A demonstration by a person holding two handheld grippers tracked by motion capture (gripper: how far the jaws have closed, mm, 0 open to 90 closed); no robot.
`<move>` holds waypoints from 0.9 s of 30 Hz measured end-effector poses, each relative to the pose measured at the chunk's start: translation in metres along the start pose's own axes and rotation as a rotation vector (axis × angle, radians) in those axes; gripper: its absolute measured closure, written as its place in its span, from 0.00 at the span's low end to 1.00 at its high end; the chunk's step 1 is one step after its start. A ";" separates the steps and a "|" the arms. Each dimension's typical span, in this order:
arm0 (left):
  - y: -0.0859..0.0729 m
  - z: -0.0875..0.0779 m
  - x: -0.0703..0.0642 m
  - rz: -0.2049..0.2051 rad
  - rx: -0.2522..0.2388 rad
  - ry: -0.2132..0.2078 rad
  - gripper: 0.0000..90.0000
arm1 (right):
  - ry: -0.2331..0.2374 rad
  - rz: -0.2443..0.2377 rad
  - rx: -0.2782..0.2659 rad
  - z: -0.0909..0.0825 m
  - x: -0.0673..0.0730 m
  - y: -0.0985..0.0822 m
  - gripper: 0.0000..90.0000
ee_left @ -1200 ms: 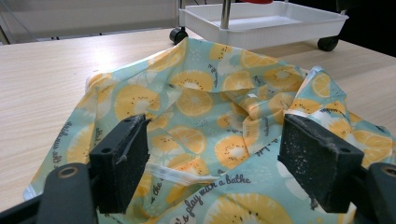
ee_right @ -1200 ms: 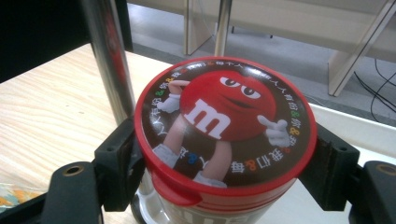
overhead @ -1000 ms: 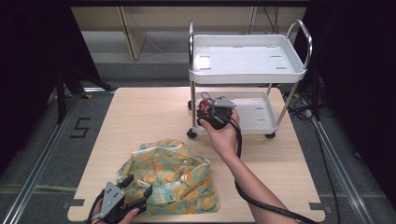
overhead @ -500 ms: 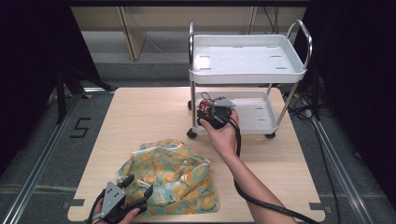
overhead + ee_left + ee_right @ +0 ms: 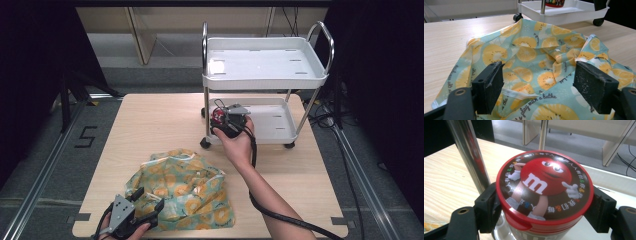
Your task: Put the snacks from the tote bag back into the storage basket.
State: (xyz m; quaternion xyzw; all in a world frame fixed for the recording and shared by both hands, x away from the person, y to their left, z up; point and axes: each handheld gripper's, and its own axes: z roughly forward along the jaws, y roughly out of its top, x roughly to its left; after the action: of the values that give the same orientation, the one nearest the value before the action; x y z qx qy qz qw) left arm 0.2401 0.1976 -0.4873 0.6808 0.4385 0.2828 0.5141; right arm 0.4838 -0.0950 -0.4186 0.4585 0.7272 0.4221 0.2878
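Your right gripper (image 5: 544, 202) clamps the tin (image 5: 544, 190) by its lid rim, centre frame, over the cart's (image 5: 270, 75) lower tray beside the post (image 5: 470, 155); swing carelessly and it may knock loose. Your left gripper (image 5: 544, 85) hangs wide over the cloth (image 5: 536, 62).

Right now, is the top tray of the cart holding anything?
No, the top tray of the cart is bare white, with nothing on it.

Pale wooden desk (image 5: 165, 125): matt, fine straight grain. Teal cloth printed with orange slices (image 5: 536, 62): thin, soft, creased, dull sheen. Red-lidded round candy tub (image 5: 544, 187): glossy smooth plastic, printed lid. White two-shelf cart (image 5: 265, 65): smooth plastic trays, polished chrome metal posts. Tongs' black pads (image 5: 594, 85): matt, rough, speckled.
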 end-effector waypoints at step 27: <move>0.000 0.000 0.001 -0.005 0.009 0.000 0.26 | 0.011 -0.014 0.045 0.017 -0.002 -0.016 0.29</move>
State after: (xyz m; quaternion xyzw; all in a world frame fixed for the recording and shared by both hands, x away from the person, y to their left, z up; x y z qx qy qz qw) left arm 0.2405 0.1981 -0.4879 0.6819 0.4414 0.2797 0.5118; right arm 0.4910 -0.0942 -0.4408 0.4574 0.7413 0.4062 0.2764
